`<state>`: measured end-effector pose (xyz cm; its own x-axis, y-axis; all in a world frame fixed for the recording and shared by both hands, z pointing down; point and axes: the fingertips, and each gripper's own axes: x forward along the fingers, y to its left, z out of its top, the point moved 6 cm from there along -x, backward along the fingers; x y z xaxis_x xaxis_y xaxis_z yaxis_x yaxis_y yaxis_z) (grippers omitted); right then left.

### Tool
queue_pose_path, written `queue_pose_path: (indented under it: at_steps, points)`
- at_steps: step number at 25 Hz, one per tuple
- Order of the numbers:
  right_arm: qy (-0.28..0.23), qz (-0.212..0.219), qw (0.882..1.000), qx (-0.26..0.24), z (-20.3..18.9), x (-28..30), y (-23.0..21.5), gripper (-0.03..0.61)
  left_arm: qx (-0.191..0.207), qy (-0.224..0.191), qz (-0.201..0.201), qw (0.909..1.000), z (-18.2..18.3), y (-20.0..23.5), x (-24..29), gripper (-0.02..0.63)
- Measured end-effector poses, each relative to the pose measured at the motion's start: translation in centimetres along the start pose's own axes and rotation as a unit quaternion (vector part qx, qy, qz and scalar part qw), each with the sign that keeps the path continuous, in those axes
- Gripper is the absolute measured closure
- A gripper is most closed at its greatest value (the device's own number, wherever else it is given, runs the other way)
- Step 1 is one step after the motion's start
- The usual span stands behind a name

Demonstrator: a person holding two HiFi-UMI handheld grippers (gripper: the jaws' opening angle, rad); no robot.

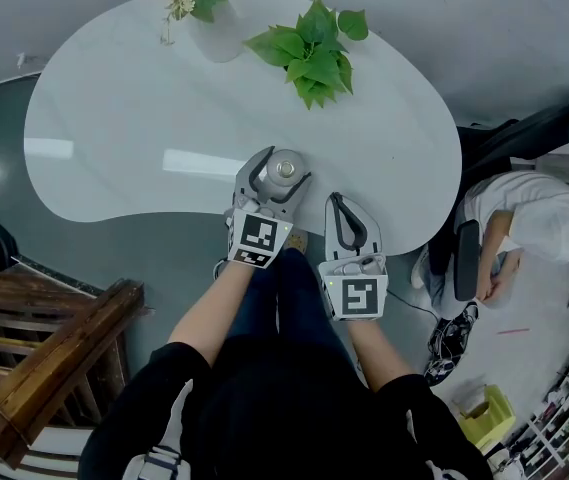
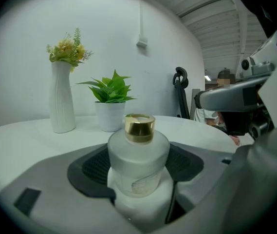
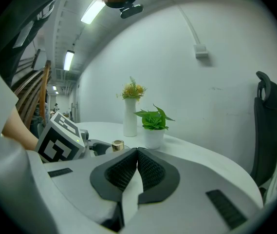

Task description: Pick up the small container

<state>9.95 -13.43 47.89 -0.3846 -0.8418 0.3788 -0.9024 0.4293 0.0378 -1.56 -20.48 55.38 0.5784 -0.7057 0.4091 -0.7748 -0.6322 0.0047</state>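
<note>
The small container (image 1: 284, 168) is a frosted white bottle with a gold cap (image 2: 139, 128). It stands upright near the front edge of the white table (image 1: 114, 118). My left gripper (image 1: 285, 166) has its jaws spread wide on either side of the bottle. In the left gripper view the bottle (image 2: 138, 165) fills the space between the dark pads (image 2: 93, 167), and I see no squeeze on it. My right gripper (image 1: 336, 200) rests to the right of the bottle at the table's edge. It is shut, with its pads (image 3: 150, 169) together and nothing between them.
A white vase with flowers (image 1: 214, 28) and a potted green plant (image 1: 309, 53) stand at the table's far side. Wooden furniture (image 1: 54, 358) is at the lower left. A person (image 1: 534, 228) sits beside a black office chair (image 1: 464, 258) on the right.
</note>
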Motion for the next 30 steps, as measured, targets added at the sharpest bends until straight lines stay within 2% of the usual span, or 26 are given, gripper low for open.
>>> queue_pose_path:
  at_steps: [7, 13, 16, 20, 24, 30]
  points:
    - [-0.009, -0.005, 1.000, 0.000, 1.0, -0.5, 0.0, 0.555, 0.002, -0.031, 0.004, 0.9995, 1.4, 0.0, -0.6, 0.281]
    - [-0.034, -0.012, 0.999, -0.008, 2.8, -1.4, 0.0, 0.555, 0.027, -0.050, 0.009, 0.9983, 4.8, -0.3, -2.3, 0.281]
    - [-0.059, -0.020, 0.998, -0.012, 4.3, -2.2, 0.0, 0.555, 0.033, -0.061, 0.015, 0.9975, 6.9, -0.5, -3.9, 0.281]
    - [-0.124, -0.037, 0.991, -0.017, 6.9, -3.4, -0.3, 0.555, 0.041, -0.076, 0.024, 0.9960, 9.7, -0.7, -6.3, 0.281]
    - [-0.152, -0.053, 0.987, -0.013, 9.3, -4.9, -0.7, 0.555, 0.031, -0.086, 0.036, 0.9952, 12.3, -0.9, -8.8, 0.281]
    - [-0.177, -0.070, 0.981, -0.022, 12.2, -7.2, -1.0, 0.555, 0.028, -0.101, 0.075, 0.9917, 15.5, -0.8, -12.6, 0.281]
